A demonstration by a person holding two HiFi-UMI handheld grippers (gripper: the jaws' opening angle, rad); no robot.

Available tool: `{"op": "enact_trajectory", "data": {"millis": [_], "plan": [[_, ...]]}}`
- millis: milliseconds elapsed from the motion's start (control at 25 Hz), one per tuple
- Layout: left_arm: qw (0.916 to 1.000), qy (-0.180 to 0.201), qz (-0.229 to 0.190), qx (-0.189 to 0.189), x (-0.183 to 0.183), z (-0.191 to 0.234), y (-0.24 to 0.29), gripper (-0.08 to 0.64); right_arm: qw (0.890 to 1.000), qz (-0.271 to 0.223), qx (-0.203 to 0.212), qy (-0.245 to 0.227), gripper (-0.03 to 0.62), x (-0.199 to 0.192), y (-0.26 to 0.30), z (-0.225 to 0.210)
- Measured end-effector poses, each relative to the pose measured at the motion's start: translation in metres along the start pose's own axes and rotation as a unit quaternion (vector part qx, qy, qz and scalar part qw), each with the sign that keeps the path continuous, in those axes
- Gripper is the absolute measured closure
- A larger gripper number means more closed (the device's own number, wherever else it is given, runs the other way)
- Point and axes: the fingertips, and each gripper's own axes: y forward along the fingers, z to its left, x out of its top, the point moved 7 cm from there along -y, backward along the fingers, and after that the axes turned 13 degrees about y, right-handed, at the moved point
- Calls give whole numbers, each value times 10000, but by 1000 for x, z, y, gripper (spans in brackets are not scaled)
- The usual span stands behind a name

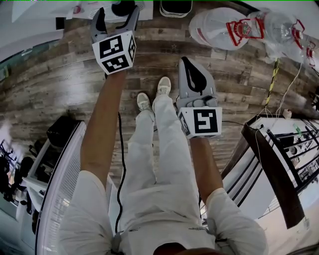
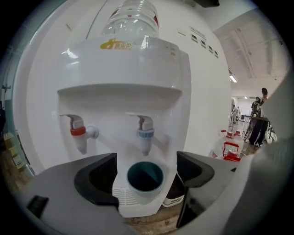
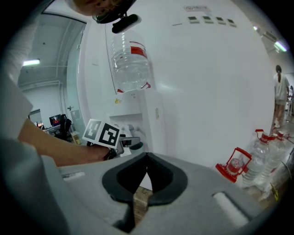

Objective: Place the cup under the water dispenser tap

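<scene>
The white water dispenser [image 2: 128,69] fills the left gripper view, with a red tap [image 2: 79,133] and a blue tap [image 2: 146,135]. A pale cup with a teal inside [image 2: 145,181] stands upright on the drip tray [image 2: 120,197], right below the blue tap. My left gripper [image 2: 146,158] is open, its jaws wide on either side of the cup and clear of it. In the head view the left gripper [image 1: 117,12] reaches forward at the top left. My right gripper [image 1: 186,61] hangs lower and to the right, shut on nothing [image 3: 146,158].
Large water bottles with red handles [image 1: 234,27] lie on the wooden floor right of the dispenser [image 3: 239,165]. A dark-framed table [image 1: 269,164] stands at the right, a white appliance [image 1: 60,189] at the left. A person [image 3: 279,92] stands far off.
</scene>
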Motion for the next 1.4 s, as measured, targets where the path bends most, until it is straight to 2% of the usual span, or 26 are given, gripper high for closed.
{"op": "enact_trajectory", "data": {"millis": [240, 560, 680, 960, 1160, 1400], "plan": [[9999, 9, -106, -7, 36, 3, -46, 175, 9998, -197, -15, -6, 594, 27, -27, 21], [9993, -198, -296, -89, 94, 11, -127, 237, 9989, -460, -61, -5, 594, 62, -79, 63], [9990, -162, -404, -90, 118, 15, -162, 275, 9986, -532, -29, -10, 594, 74, -100, 82], [9978, -350, -565, -72, 170, 25, -248, 383, 9972, -751, 33, -55, 594, 106, -151, 121], [9963, -699, -495, -39, 197, 39, -309, 441, 9962, -863, 138, -66, 594, 132, -185, 155], [9974, -386, -608, -84, 229, 38, -365, 537, 9952, -906, 328, 188, 594, 159, -211, 181]]}}
